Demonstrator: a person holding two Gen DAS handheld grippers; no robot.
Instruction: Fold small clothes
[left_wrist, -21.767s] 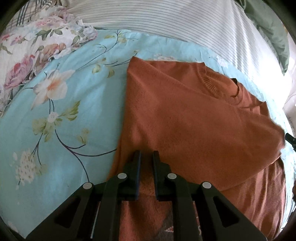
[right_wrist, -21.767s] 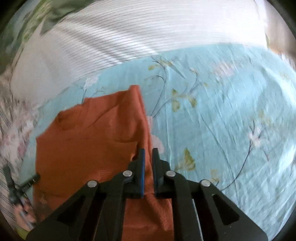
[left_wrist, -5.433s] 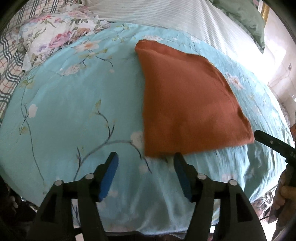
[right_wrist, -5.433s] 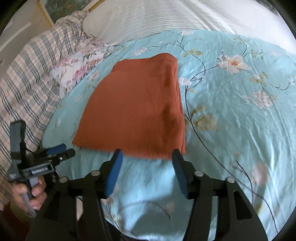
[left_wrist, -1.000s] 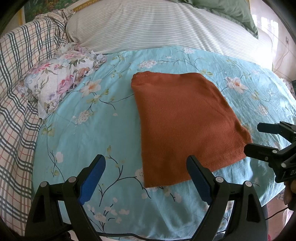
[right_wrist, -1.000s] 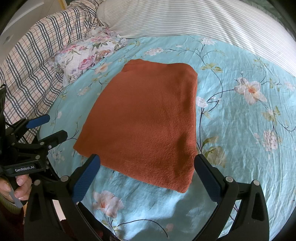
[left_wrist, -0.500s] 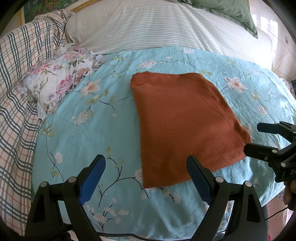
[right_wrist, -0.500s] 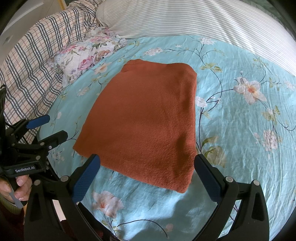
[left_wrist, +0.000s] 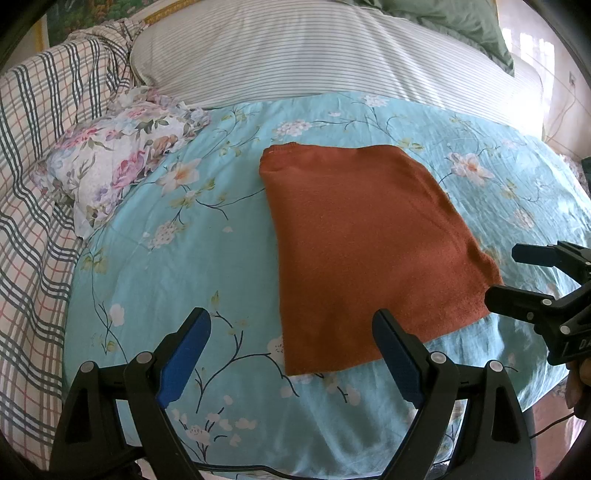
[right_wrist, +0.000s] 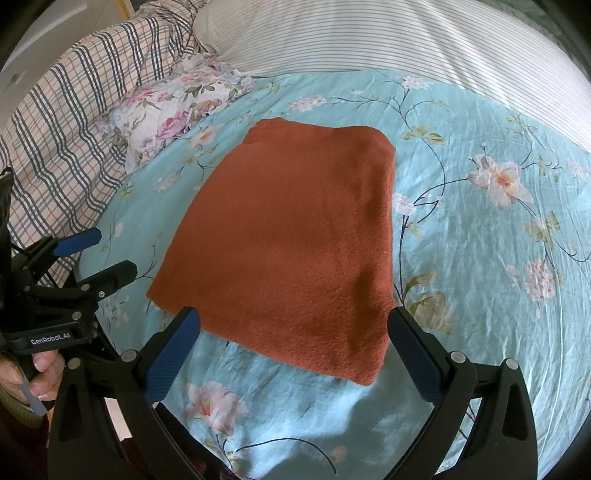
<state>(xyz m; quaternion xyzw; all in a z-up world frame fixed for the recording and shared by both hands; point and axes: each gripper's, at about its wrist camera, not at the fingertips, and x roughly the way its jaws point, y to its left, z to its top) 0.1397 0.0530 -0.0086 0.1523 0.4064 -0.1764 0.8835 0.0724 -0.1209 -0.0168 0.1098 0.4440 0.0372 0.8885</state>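
Note:
A rust-orange knit garment (left_wrist: 369, 243) (right_wrist: 291, 236) lies folded into a flat rectangle on the light-blue floral bedspread (left_wrist: 177, 258) (right_wrist: 480, 258). My left gripper (left_wrist: 291, 321) hangs above the bedspread short of the garment's near left corner, jaws wide open and empty. My right gripper (right_wrist: 295, 317) hovers over the garment's near edge, also wide open with nothing held. Each gripper shows in the other's view: the right one (left_wrist: 517, 273) at the far right, the left one (right_wrist: 99, 251) at the far left, held by a hand (right_wrist: 33, 373).
A floral pillow (left_wrist: 114, 162) (right_wrist: 177, 103) and a plaid blanket (left_wrist: 33, 177) (right_wrist: 62, 122) lie to the left. A striped white pillow (left_wrist: 314, 55) (right_wrist: 406, 40) spans the back, with a green pillow (left_wrist: 454, 22) behind it. The bed's near edge runs just under the grippers.

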